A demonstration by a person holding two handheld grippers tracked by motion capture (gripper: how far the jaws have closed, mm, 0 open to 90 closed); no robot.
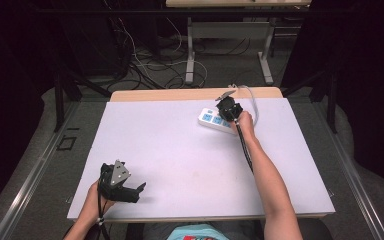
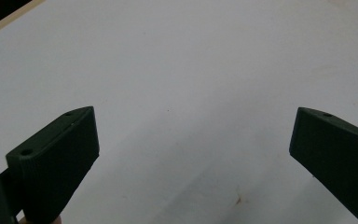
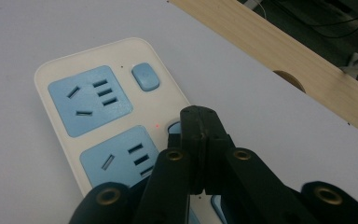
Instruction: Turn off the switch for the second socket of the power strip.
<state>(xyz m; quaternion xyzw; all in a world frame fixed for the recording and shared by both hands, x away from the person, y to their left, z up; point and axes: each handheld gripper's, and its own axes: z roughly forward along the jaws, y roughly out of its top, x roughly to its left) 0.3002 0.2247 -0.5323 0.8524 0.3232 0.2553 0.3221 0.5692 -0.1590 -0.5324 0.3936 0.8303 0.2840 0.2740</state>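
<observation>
While the right gripper (image 3: 199, 122), jaws closed, presses a switch (image 3: 173, 127) mid-frame on the strip (image 3: 60, 70), a slip could miss it.

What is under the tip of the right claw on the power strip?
The shut right claw sits over a blue switch button on the white power strip, beside a small red light. Most of that button is covered, so actual contact cannot be confirmed.
</observation>
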